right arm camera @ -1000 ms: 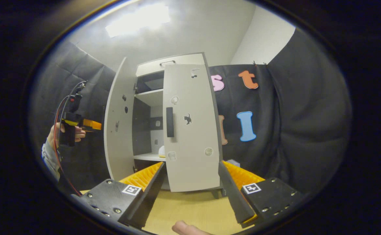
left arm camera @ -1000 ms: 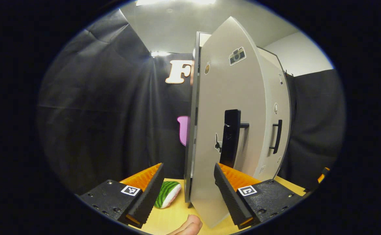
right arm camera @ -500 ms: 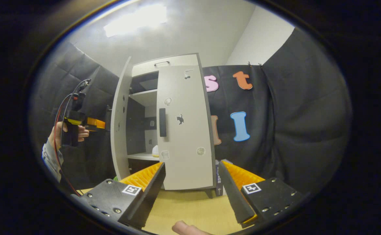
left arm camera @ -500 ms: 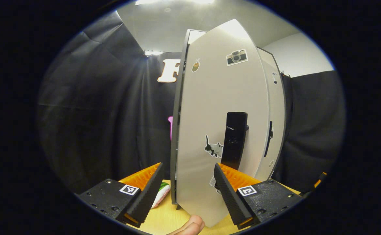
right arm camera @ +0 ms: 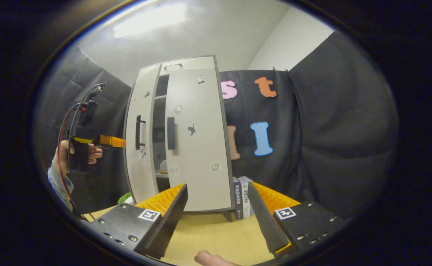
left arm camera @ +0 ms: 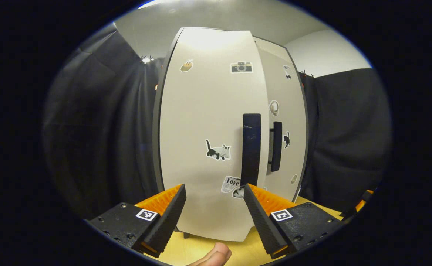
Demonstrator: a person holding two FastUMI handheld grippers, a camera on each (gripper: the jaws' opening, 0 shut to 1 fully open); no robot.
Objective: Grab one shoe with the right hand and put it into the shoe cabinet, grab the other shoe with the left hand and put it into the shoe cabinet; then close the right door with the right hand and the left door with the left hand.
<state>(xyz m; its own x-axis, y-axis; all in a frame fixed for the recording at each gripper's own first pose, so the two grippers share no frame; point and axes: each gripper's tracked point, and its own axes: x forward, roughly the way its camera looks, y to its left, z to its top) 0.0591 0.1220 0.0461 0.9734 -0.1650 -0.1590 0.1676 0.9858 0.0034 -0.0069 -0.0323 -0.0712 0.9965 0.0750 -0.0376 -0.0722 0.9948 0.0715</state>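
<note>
White cabinet [right arm camera: 186, 70] fills the centre of both views. The left door [left arm camera: 205, 122] isn't fully home: in the right gripper view there's a dark gap between it and the right door [right arm camera: 197, 147], w/ a shelf and what may be a shoe [right arm camera: 163, 166] just inside, too small to be sure. Can't make out the other shoe.

My left gripper [left arm camera: 214, 207] sits low centre in its own view, fingers well apart, empty, aimed at the door face just below its black handle [left arm camera: 251, 147]. I can't tell if a finger touches the panel. My right gripper [right arm camera: 218, 207] is also spread and empty, back from the cabinet above the wooden bench [right arm camera: 216, 236].

Risks, imo:
- Pushing near the handle w/ one finger tip could slip off or snag the handle, leaving the door ajar.
- Too hard a shove may bounce the door back, or rock the cabinet on its short legs.
- If the right door isn't seated, the edges could clash at the centre.
- Books [right arm camera: 242, 195] stand at the cabinet's right foot, lower centre of the right gripper view; a careless right-side sweep could knock them over.
</note>
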